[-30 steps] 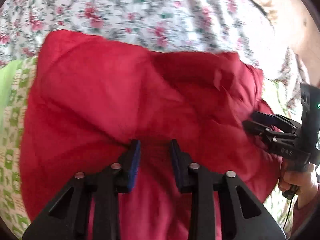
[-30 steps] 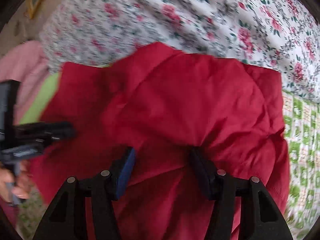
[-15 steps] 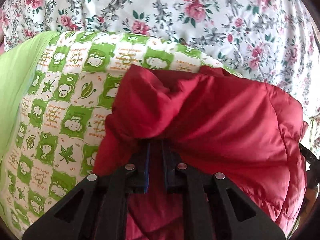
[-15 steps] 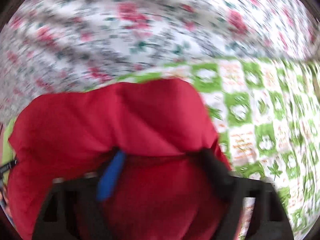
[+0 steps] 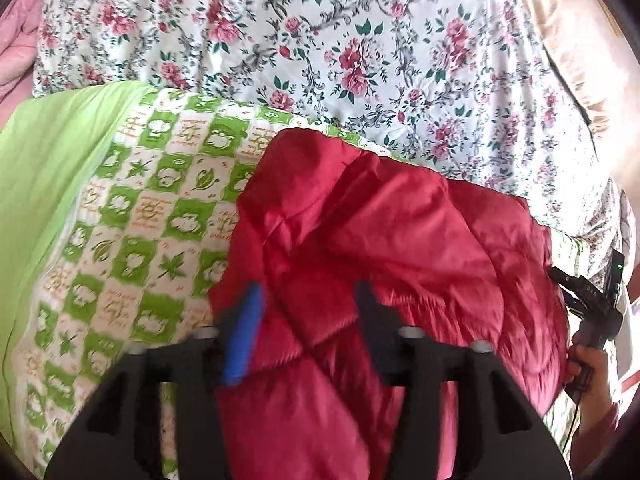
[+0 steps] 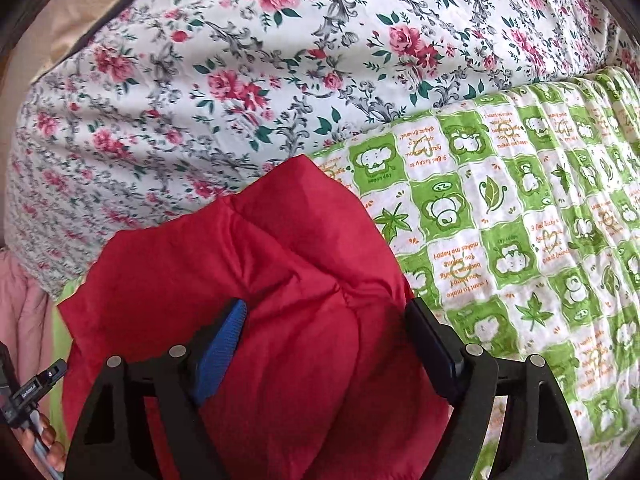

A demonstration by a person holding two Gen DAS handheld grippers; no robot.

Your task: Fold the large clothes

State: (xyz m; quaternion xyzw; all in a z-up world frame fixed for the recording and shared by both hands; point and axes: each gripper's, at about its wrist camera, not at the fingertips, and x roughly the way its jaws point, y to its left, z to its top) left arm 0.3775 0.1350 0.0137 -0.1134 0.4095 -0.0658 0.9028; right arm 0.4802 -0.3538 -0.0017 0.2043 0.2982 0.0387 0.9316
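A red puffy jacket (image 5: 400,248) lies bunched on a green-and-white patterned quilt (image 5: 132,240). My left gripper (image 5: 308,320) stands open over the jacket's left part, with red fabric lying between its fingers. The jacket also fills the lower middle of the right wrist view (image 6: 248,280). My right gripper (image 6: 328,340) is open wide, with a bulge of jacket between its fingers. The right gripper also shows at the jacket's right edge in the left wrist view (image 5: 592,304), held in a hand.
A floral sheet (image 5: 340,40) covers the bed behind the quilt (image 6: 520,240). Pink cloth (image 5: 16,40) lies at the far left. A plain green cloth (image 5: 44,184) lies left of the quilt. The other gripper's body (image 6: 24,396) shows at the lower left.
My left gripper, shut on the jacket half a second ago, has opened. Both grippers have come down towards the bed with the jacket folded over.
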